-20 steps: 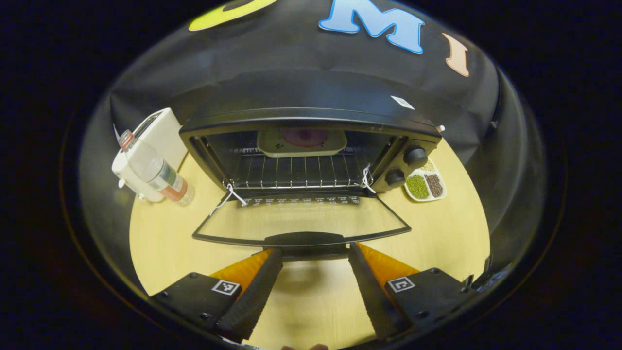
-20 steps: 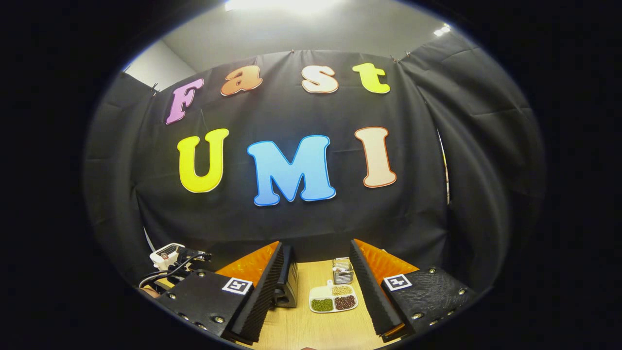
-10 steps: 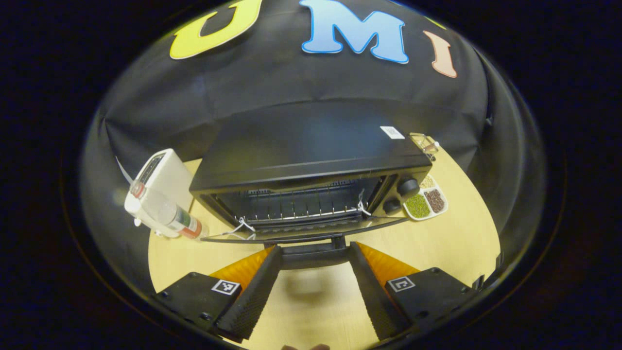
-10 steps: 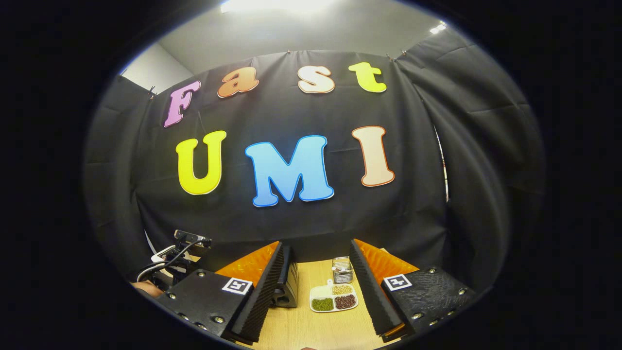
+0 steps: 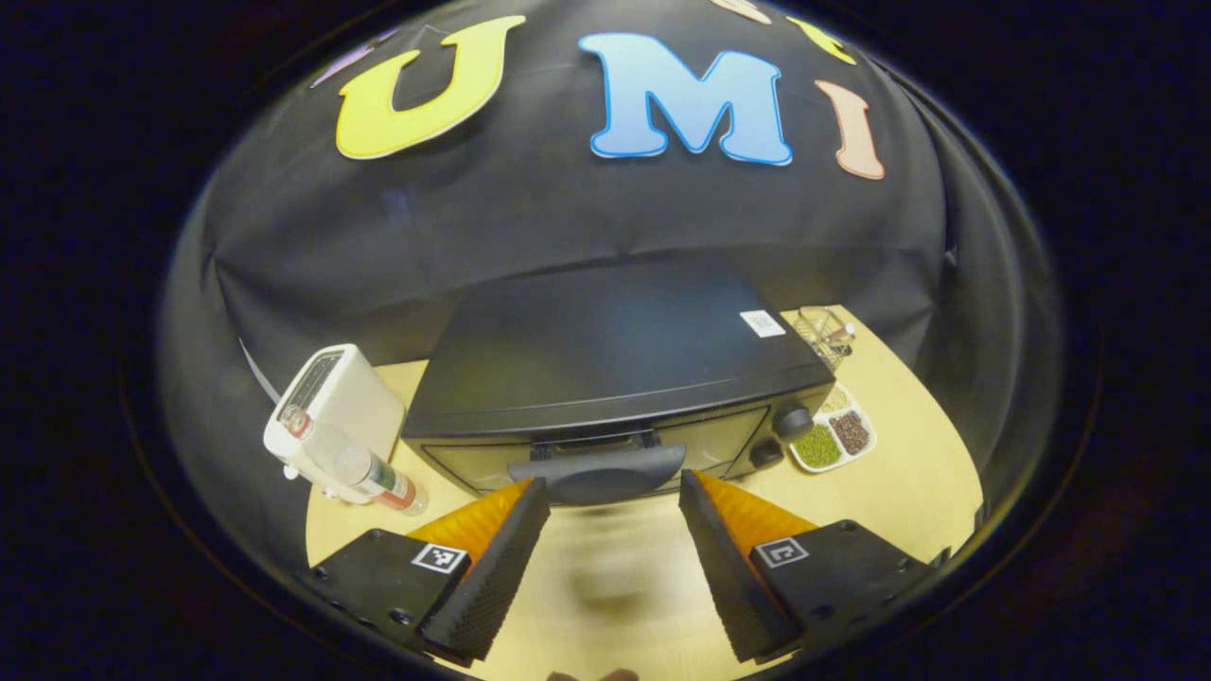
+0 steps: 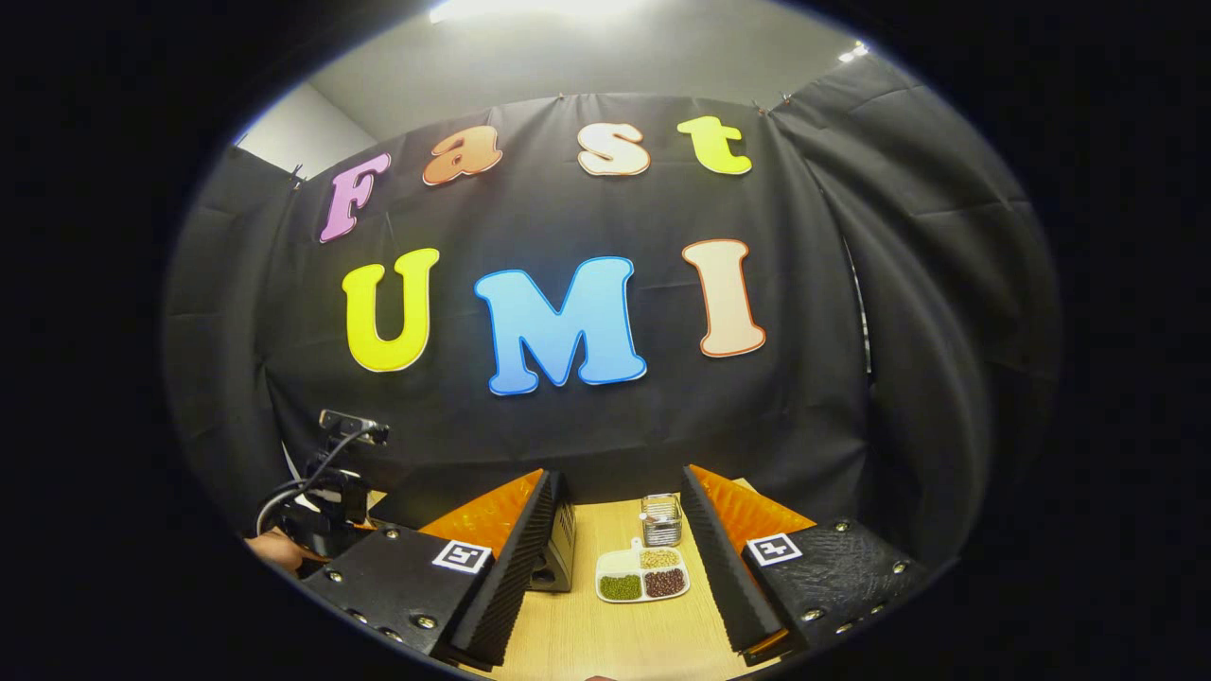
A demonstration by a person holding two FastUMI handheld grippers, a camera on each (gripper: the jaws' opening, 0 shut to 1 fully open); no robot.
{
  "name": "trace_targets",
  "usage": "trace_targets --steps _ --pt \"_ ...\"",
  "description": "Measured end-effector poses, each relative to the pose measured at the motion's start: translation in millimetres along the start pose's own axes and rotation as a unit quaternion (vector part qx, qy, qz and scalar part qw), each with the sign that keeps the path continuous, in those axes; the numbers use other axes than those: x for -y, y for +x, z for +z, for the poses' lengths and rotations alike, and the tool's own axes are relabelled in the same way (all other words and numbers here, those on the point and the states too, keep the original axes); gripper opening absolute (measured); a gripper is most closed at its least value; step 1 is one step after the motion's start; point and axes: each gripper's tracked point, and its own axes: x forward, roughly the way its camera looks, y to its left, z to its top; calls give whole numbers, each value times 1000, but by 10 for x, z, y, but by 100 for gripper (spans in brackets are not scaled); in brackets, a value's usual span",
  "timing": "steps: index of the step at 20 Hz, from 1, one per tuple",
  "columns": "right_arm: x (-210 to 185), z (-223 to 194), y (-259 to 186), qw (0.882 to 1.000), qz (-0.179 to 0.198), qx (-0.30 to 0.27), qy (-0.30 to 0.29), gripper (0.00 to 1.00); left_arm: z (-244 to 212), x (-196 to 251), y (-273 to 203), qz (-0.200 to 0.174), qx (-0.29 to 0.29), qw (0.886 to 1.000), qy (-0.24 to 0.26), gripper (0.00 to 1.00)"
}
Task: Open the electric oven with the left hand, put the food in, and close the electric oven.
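In the left gripper view, the electric oven (image 5: 615, 378) door, flat open a second ago, now stands shut, its handle (image 5: 598, 471) just ahead of the left gripper (image 5: 613, 497), whose fingers are spread, grasping nothing. In the right gripper view, the right gripper (image 6: 615, 492) is likewise spread and empty; the divided dish (image 6: 641, 580) holds green, brown and pale beans.

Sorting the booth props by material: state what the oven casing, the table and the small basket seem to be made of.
Oven casing: apparently dark painted metal with a satin finish, showing soft, dull reflections on its top.
Table: pale wood or wood-look laminate, with faint grain and a matte surface.
Small basket: likely metal wire, with thin bright strands you can see through.
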Motion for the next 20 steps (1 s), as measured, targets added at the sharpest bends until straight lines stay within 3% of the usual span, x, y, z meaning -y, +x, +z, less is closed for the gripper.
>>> trace_targets --steps 5,6,7,9,11,15,18,20 --pt "52 -12 15 1000 22 -1 -3 83 554 71 -622 10 116 993 -26 95" --pt "60 -2 31 1000 27 -1 -8 83 688 42 -827 20 147 988 -31 92" --pt "54 12 47 999 35 0 -11 83 804 32 -1027 26 177 983 -39 97" --pt "3 66 65 998 55 6 -14 83 1016 32 -1471 38 233 970 -60 95" --pt "-77 108 57 997 77 9 -21 100 1150 -11 -1895 53 276 957 -70 97" --pt "-221 199 13 995 94 21 -27 100 1242 10 -2442 67 317 943 -74 98" --pt "-300 287 -91 996 75 29 -27 100 1307 7 -2746 63 345 935 -56 97" --pt "-373 330 -192 997 66 32 -18 100 1296 36 -2831 53 347 935 -44 97"
